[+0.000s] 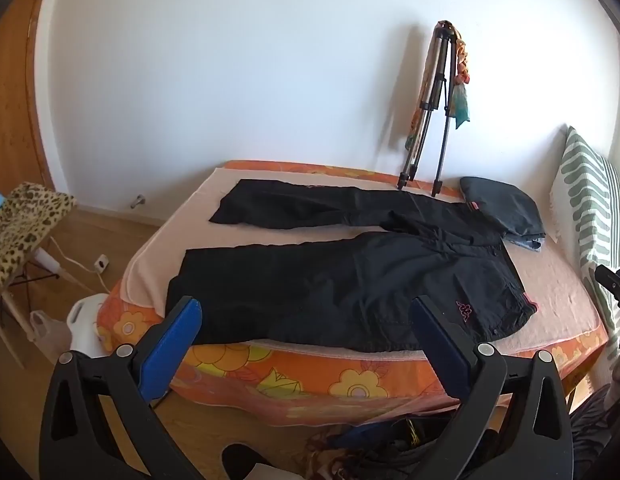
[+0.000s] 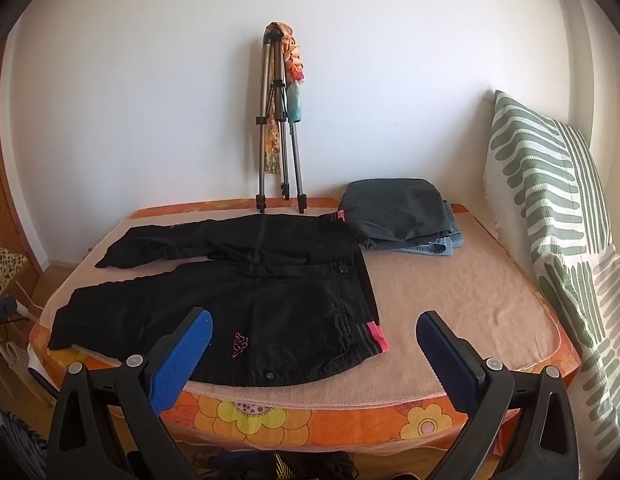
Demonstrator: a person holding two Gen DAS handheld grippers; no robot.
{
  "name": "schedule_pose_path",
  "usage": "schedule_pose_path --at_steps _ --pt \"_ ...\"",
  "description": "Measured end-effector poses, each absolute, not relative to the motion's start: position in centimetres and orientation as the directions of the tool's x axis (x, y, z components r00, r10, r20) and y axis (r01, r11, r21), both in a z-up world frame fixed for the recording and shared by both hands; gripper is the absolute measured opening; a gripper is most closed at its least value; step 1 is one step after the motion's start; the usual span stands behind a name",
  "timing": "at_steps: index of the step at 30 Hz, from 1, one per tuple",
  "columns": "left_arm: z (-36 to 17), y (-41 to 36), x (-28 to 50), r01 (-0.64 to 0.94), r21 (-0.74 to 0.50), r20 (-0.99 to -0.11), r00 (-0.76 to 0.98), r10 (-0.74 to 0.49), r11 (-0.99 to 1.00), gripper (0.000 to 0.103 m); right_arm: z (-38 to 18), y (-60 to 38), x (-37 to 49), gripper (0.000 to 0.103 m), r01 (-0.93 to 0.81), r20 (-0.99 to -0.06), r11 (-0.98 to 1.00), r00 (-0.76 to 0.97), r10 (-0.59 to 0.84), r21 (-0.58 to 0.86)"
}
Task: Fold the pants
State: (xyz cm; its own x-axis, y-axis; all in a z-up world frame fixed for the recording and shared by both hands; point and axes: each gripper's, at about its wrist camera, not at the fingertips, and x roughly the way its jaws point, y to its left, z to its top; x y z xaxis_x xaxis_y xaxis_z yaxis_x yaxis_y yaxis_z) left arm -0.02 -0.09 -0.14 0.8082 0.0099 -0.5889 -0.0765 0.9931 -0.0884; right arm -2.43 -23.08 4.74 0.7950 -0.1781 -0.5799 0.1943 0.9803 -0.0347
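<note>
both your tools are spread wide with nothing between the pads: left tool [image 1: 305, 322] hangs over the near edge of the bed, above the near leg; right tool [image 2: 314, 336] sits off the near edge by the waistband corner. neither touches cloth, as far as i can tell.

black track pants [image 2: 237, 300] lie flat and unfolded across the bed [image 2: 450, 300], waistband toward the pillow side, legs running off to the left and splayed apart, the far leg angled toward the wall. pink logo [image 2: 239, 345] near the front hip, pink trim at the waistband corners. so i'd call the fold not begun: legs not yet laid together, no crosswise fold yet, everything left to do.

beyond them a folded pile of dark and denim garments [image 2: 406, 212] sits at the far side near the striped pillow [image 2: 550, 200], probably finished pieces. a tripod [image 2: 279, 128] leans on the wall.

hard to read: near leg hem drapes at the mattress edge, partly behind your left tool's pad. the waistband's far corner touches or overlaps the pile, can't tell which. floor clutter under the bed edge is too dark to name. the right tool shows only as a dark sliver at the left view's edge.
</note>
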Motion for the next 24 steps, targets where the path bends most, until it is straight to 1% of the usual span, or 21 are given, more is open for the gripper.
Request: schedule_pose_path --at_steps 24 --pt "0.23 0.08 -0.02 -0.087 -0.113 -0.592 0.806 0.003 0.990 0.103 4.87 -22.95 -2.41 0.103 0.192 -0.579 0.981 0.797 -0.175 -0.032"
